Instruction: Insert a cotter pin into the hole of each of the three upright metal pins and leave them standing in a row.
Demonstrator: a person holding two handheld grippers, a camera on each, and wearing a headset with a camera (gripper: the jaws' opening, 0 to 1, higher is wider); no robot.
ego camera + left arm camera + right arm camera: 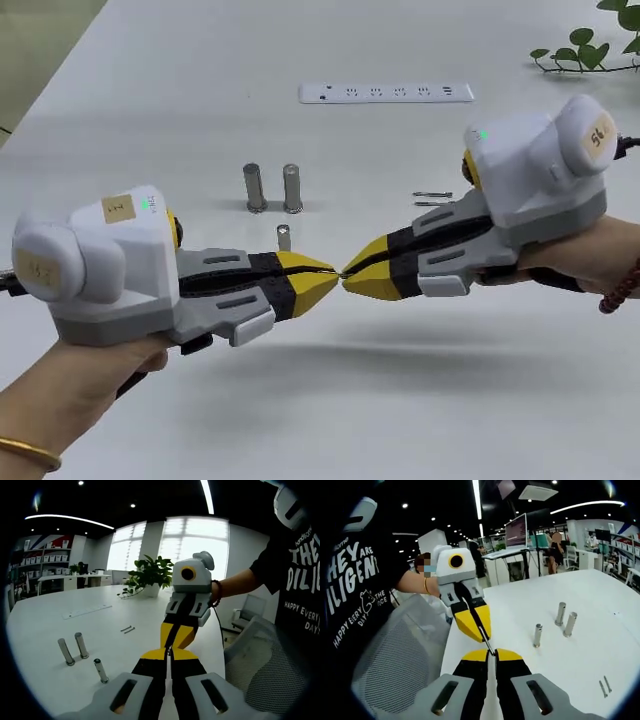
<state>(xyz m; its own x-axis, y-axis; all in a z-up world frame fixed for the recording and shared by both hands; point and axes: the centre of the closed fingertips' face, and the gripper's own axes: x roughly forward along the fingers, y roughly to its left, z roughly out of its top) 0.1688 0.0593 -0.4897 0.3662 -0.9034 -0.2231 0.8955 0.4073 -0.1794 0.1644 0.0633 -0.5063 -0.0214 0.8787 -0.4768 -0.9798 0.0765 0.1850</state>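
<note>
Left gripper (322,280), jaws squeezed together on one end of the cotter pin (487,644), up in the air in front of the three metal pins (284,237). Right gripper (356,280) nips the other end. Any tug, or a mistimed release, and the pin could bend or drop.

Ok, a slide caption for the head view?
Left gripper and right gripper pinch one cotter pin tip to tip; three metal pins stand behind.

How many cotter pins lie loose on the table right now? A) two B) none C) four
A: two cotter pins lie side by side on the table, right of the three upright metal pins; a third cotter pin is pinched where the left gripper and right gripper meet.
</note>
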